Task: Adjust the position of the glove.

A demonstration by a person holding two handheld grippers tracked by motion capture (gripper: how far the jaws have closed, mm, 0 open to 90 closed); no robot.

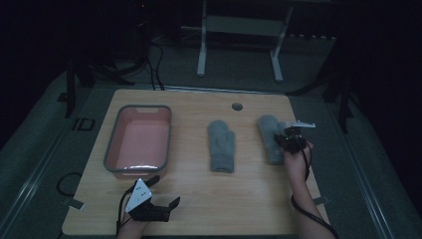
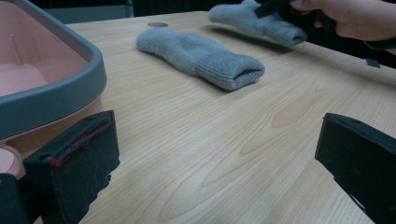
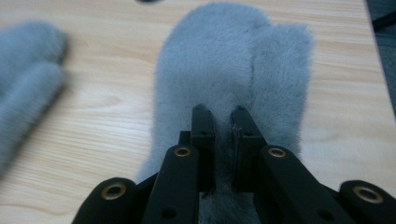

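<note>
The right tool pinches the mitten at the counter's 3 o'clock; lift it straight, keeping the fold gripped. The left tool waits wide open, empty.

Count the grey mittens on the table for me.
2. One mitten lies flat mid-table, right of the pink tub. The other mitten lies near the right edge, pinched at its cuff end by the right gripper. None show inside the tub.
</note>
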